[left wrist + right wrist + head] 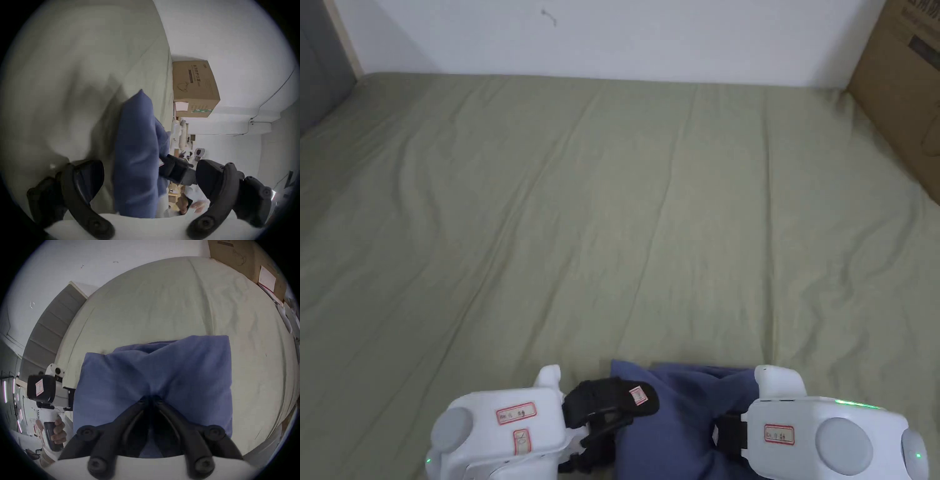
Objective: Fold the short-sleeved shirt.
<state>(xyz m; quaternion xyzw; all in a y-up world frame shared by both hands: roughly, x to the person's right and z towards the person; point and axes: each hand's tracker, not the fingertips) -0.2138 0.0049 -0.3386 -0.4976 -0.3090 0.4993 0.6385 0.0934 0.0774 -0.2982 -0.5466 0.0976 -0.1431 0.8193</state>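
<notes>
The folded blue shirt (155,374) lies at the bed's (612,219) near edge, its long axis along that edge; the right gripper (151,400) pinches its near hem; the left gripper's (149,172) jaws gape around one end.

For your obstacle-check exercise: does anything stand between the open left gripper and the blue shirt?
Nothing visible does. The left gripper has its jaws spread, and the folded blue fabric shirt rises directly between them. The right gripper is already shut on the shirt from its other side, over the pale green bedsheet.
</notes>
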